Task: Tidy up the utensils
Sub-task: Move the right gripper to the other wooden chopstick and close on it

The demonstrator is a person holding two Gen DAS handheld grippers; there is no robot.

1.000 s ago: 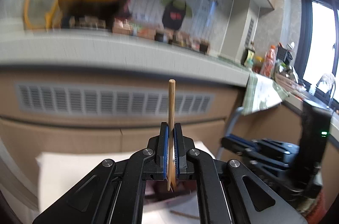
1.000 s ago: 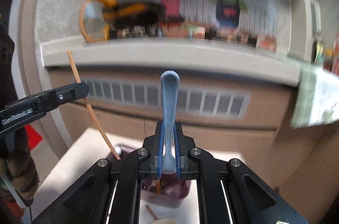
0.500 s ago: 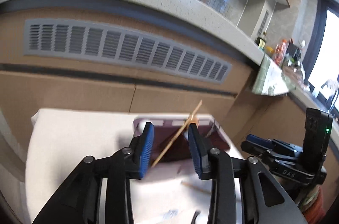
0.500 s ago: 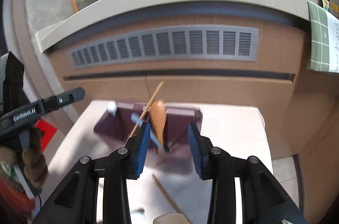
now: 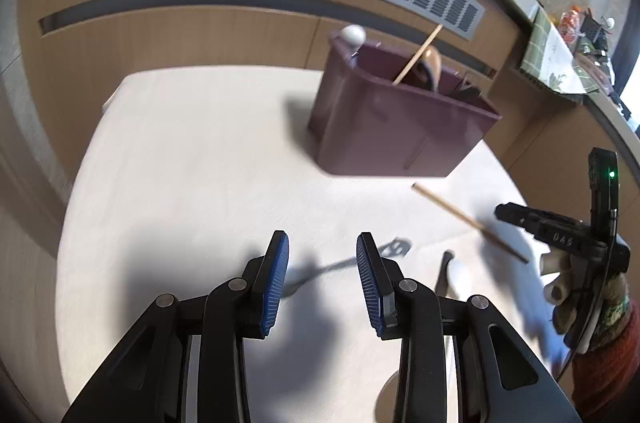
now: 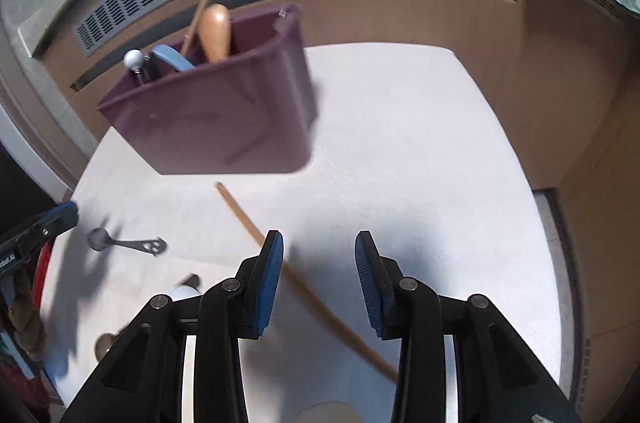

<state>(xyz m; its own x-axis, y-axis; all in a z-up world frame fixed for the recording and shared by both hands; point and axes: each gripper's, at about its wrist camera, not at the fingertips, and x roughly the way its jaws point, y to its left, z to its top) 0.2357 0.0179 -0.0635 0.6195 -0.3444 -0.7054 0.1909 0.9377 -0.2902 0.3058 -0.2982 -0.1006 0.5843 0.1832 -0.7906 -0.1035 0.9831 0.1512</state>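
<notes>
Both the left gripper and the right gripper are held wide apart with nothing in them above the white table, likely so the chopstick and small spoon left near the purple bin can be picked up.

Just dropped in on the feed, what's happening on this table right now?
Utensils are being sorted into the dark purple plastic bin. It already holds a wooden chopstick, a wooden spoon and a blue-handled utensil. Both the left gripper and right gripper are open and empty above the white table, where a second wooden chopstick and a small metal spoon lie loose.
</notes>
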